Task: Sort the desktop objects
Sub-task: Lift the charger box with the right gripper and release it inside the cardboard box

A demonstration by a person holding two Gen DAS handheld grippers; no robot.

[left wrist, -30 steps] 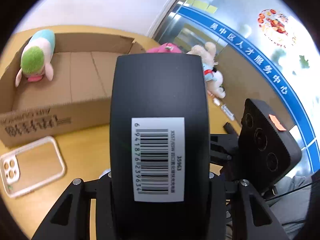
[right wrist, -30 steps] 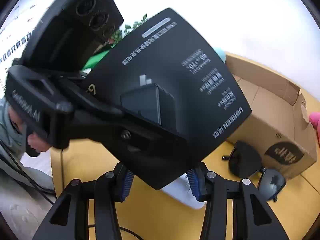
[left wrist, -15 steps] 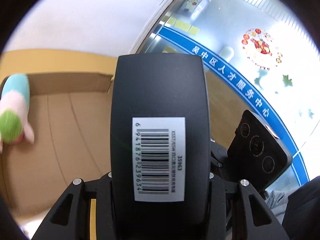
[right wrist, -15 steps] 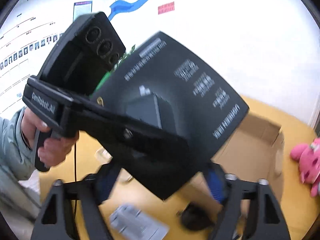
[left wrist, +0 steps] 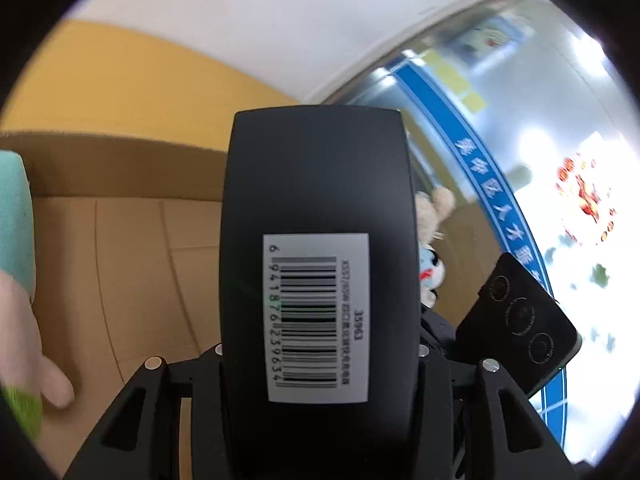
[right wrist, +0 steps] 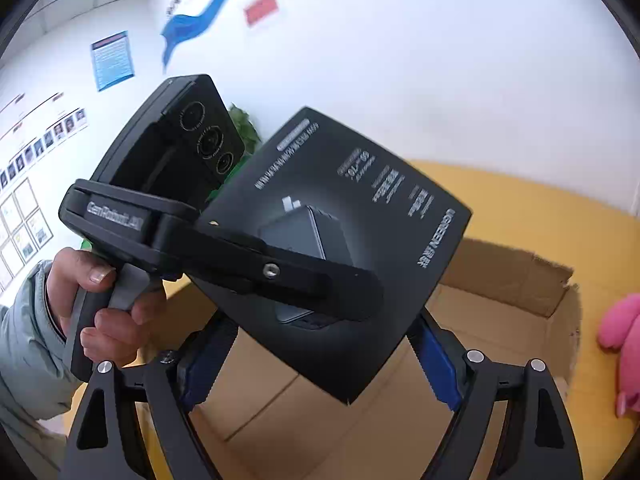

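Observation:
A black charger box (left wrist: 316,208) with a white barcode label fills the left wrist view. My left gripper (left wrist: 318,354) is shut on its sides and holds it above the open cardboard box (left wrist: 128,248). In the right wrist view the same black box (right wrist: 352,216) hangs over the cardboard box (right wrist: 500,292), clamped by the left gripper (right wrist: 280,272). My right gripper (right wrist: 320,364) is open, its blue-padded fingers (right wrist: 436,360) on either side of the black box's lower part, not closed on it.
A green, teal and pink plush toy (left wrist: 16,264) lies inside the cardboard box at the left. A beige plush (left wrist: 430,216) sits beyond the box. A pink plush (right wrist: 624,344) lies on the yellow table (right wrist: 540,208) to the right.
Both grippers have lifted and moved the black box from above the table to over the cardboard box. The phone case and sunglasses have dropped out of view.

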